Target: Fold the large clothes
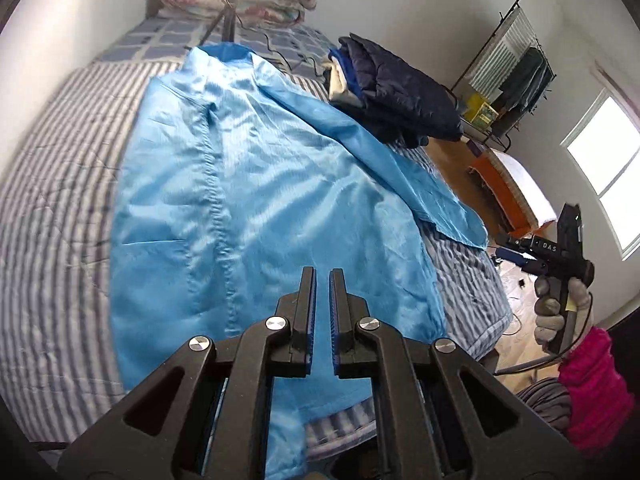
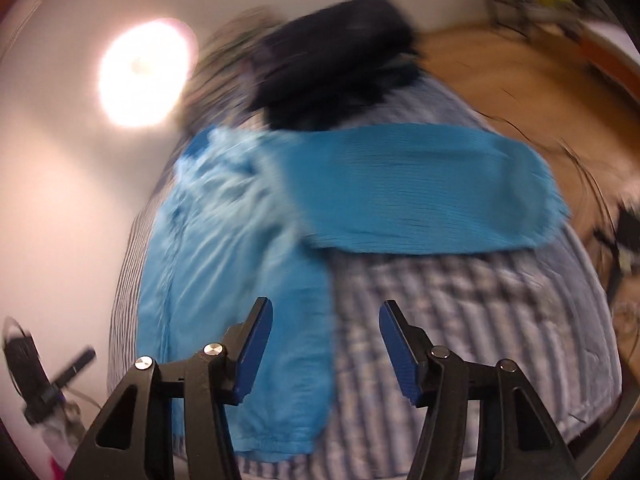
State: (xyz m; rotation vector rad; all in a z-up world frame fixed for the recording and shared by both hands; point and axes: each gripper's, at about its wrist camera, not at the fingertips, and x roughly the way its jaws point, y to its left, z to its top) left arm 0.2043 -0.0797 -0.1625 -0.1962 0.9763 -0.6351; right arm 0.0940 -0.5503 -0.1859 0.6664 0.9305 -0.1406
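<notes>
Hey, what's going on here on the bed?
A person with a handheld gripper in each hand is folding a light blue jacket spread on a striped bedspread. One sleeve lies stretched out sideways towards the bed's edge. The left gripper is shut, holding nothing, above the jacket's lower part. The right gripper is open and empty over the hem and the bedspread. A stack of dark folded clothes sits further up the bed.
</notes>
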